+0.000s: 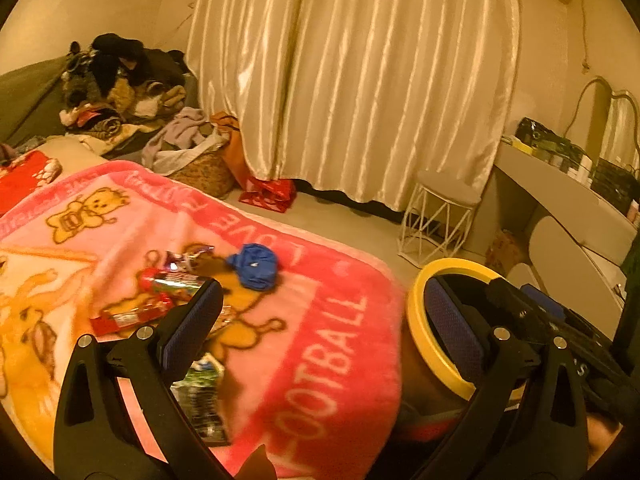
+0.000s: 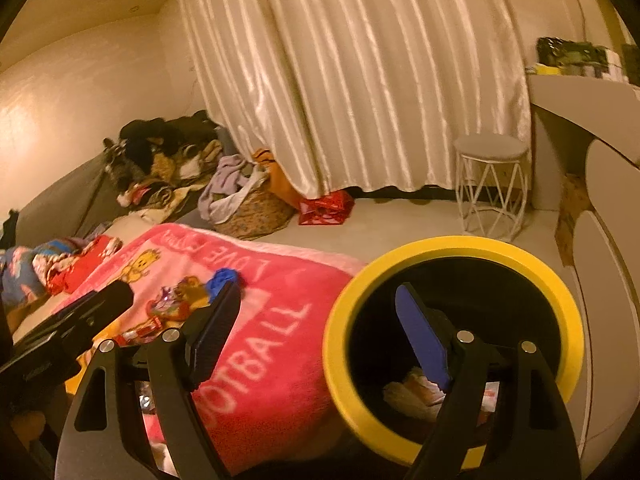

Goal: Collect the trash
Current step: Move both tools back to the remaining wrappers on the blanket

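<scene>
Pink teddy-bear blanket (image 1: 320, 344) strewn with snack wrappers (image 1: 160, 300) and a crumpled blue bag (image 1: 254, 266), yellow-rimmed black bin (image 2: 452, 344) beside the blanket's edge, left gripper (image 1: 332, 328) spread empty over the blanket, right gripper (image 2: 320, 332) spread empty, one finger (image 2: 420, 340) over the bin.

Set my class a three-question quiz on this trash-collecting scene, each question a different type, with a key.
1. True or false: the bin has a yellow rim.
2. Where does the blue crumpled wrapper lie? A) on the floor B) on the pink blanket C) inside the bin
3. Fill in: the right gripper holds ____ between its fingers.

Key: 1 true. 2 B. 3 nothing; its open jaws hang by the bin, with some trash already inside.
</scene>
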A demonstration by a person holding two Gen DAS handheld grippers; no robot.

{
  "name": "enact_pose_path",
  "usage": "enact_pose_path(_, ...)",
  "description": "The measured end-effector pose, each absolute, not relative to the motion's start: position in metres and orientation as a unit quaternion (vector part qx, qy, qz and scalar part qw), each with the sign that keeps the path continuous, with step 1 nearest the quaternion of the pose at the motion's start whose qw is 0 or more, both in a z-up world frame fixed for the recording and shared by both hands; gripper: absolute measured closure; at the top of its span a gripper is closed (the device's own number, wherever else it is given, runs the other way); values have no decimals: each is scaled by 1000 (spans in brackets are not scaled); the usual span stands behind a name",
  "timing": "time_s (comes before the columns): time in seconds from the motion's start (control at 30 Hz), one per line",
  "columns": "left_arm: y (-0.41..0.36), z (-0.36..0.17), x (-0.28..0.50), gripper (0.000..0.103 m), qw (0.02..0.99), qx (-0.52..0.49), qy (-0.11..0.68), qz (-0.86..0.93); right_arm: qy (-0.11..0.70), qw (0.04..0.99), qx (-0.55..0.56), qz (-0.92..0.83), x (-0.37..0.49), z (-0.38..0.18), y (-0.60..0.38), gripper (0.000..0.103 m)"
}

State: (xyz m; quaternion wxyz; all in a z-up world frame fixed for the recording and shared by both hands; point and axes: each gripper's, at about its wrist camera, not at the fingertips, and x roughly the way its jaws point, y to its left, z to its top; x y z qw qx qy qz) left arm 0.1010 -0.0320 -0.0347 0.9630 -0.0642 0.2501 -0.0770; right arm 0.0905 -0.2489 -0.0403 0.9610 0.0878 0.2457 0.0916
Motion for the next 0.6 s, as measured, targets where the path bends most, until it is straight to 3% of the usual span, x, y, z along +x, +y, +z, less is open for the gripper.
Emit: enact_pose_path(0.6, 65, -45, 98, 10, 961, -109, 253, 20, 277, 944, 42, 173, 108, -43, -171, 23)
